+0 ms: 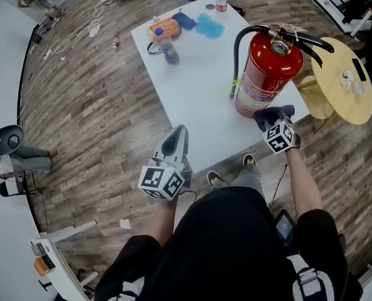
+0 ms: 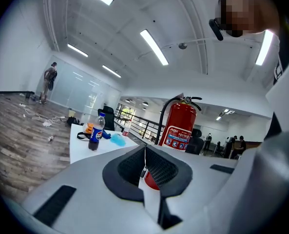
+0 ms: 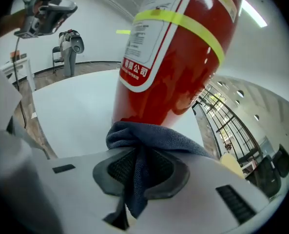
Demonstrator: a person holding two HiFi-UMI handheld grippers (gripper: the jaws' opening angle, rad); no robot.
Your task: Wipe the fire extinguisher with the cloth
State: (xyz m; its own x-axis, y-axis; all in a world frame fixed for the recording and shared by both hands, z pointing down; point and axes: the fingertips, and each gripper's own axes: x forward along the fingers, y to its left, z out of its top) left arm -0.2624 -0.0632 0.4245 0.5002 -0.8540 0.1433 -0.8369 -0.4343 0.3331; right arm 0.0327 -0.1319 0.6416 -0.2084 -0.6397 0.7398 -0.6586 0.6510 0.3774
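Right gripper (image 1: 272, 116) is clamping the dark cloth (image 3: 149, 133) at the foot of the upright fire extinguisher (image 1: 268, 74), which is standing at the head view's upper right with its long axis vertical. Left gripper (image 1: 174, 142), jaws together on nothing, is hovering farther off at lower centre.

A wood-plank floor (image 1: 91, 105) surrounds the white counter (image 1: 192, 86), which stretches ahead of the left fingers (image 1: 175, 142). Far to the left of those fingers the planks meet a white wall (image 1: 0, 61), and loose cables (image 1: 79, 33) lie on the floor well ahead and to the left. A round pale-wood table (image 1: 342, 74) stands to the right of the right fingers (image 3: 117, 172), close to the counter's edge. Beyond the left fingers, long strip lights (image 2: 154, 47) cross a white ceiling, a glass wall (image 2: 81, 89) closes the far left, and a dark railing (image 2: 142, 125) runs behind the counter.
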